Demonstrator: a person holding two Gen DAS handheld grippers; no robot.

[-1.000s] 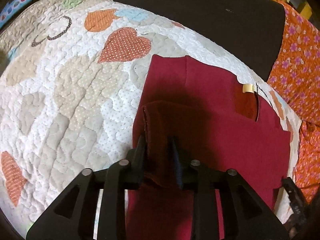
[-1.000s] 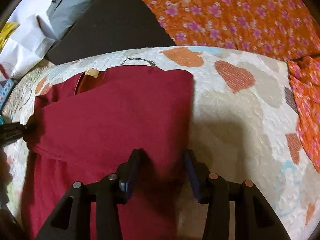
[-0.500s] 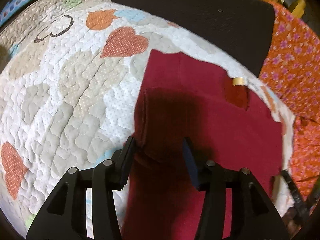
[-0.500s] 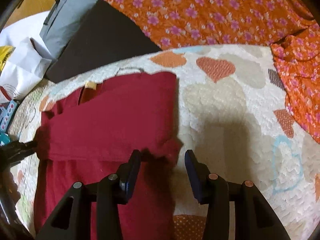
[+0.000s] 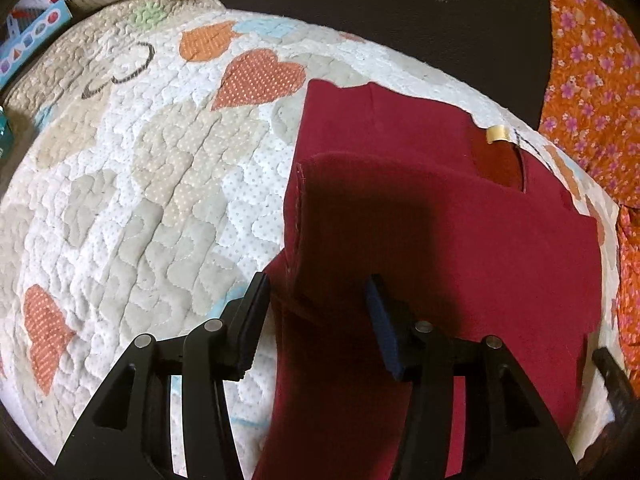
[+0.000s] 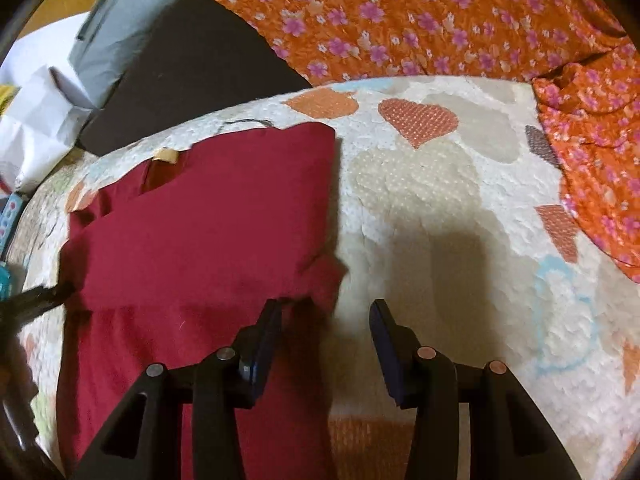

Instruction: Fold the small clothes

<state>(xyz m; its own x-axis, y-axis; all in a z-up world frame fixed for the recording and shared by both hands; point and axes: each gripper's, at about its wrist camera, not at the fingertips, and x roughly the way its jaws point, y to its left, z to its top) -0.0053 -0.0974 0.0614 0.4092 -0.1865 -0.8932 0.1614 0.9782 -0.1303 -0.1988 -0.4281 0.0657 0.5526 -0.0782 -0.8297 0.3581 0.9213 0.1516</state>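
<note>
Red garment [image 5: 440, 240] flat on heart-print quilt [image 5: 140, 200], one flap folded over, pale neck tag [image 5: 497, 134] toward one o'clock in left view. Left gripper [image 5: 316, 300] released, jaws spread astride the folded edge, nothing pinched. Right gripper [image 6: 324, 328] likewise released, at the flap's corner near six o'clock in right view. Likely soft, light, limp cloth; prone to sagging and creasing. Best pinched at hem corners, both layers together.

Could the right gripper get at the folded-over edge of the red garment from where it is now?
Probably yes. The right gripper is open, its left finger already at the red garment's folded edge, and only bare quilt lies beside it.
</note>
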